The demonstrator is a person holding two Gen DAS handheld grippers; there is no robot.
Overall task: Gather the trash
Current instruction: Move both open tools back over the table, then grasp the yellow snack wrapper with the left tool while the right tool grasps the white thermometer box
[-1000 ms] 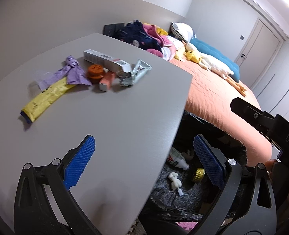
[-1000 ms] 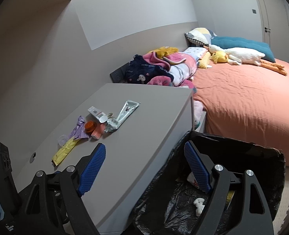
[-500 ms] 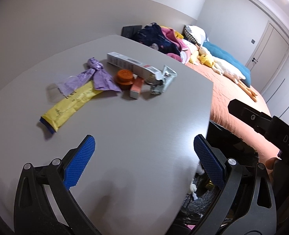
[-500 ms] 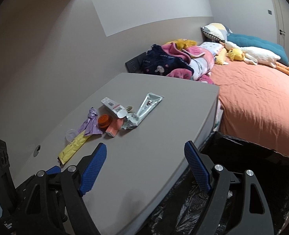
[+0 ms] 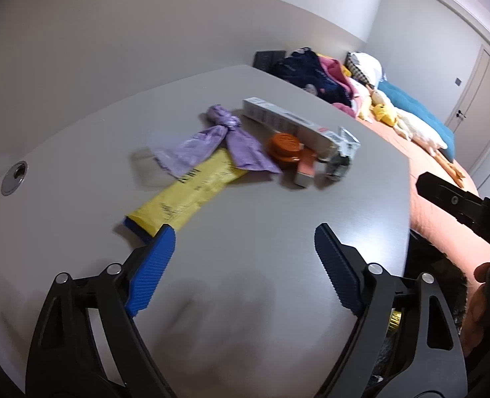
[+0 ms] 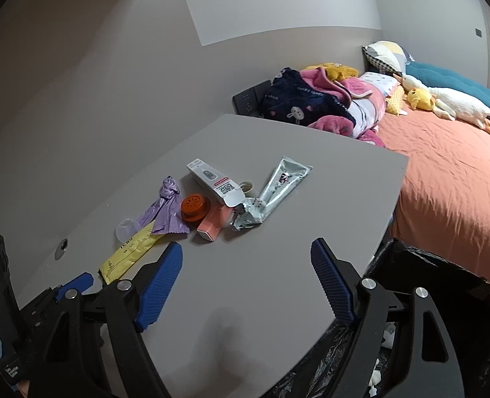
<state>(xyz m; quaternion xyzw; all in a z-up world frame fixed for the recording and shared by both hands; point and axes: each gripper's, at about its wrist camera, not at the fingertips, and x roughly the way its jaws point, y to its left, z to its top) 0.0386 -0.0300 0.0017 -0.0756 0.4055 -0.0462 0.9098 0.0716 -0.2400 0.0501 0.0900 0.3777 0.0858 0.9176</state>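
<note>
Trash lies in a cluster on the grey table (image 5: 261,248): a yellow packet (image 5: 188,195), a purple plastic bag (image 5: 218,142), an orange cap (image 5: 283,146), a pink box (image 5: 306,170), a white carton (image 5: 288,122) and a crumpled silver tube (image 5: 342,156). The same cluster shows in the right wrist view, with the yellow packet (image 6: 130,255), silver tube (image 6: 271,195) and a clear cup (image 6: 127,229). My left gripper (image 5: 245,265) is open and empty, its left pad near the yellow packet's end. My right gripper (image 6: 246,282) is open and empty above the table's near part.
A black trash bag (image 6: 410,298) hangs open off the table's right edge, with bits of trash inside. An orange bed (image 6: 450,179) with clothes, pillows and plush toys lies beyond. A round grommet hole (image 5: 14,177) sits at the table's left. The wall runs behind.
Both grippers have moved left, away from the trash bag and over the table toward the trash cluster. The left gripper has come close to the yellow packet. Both stay open.
</note>
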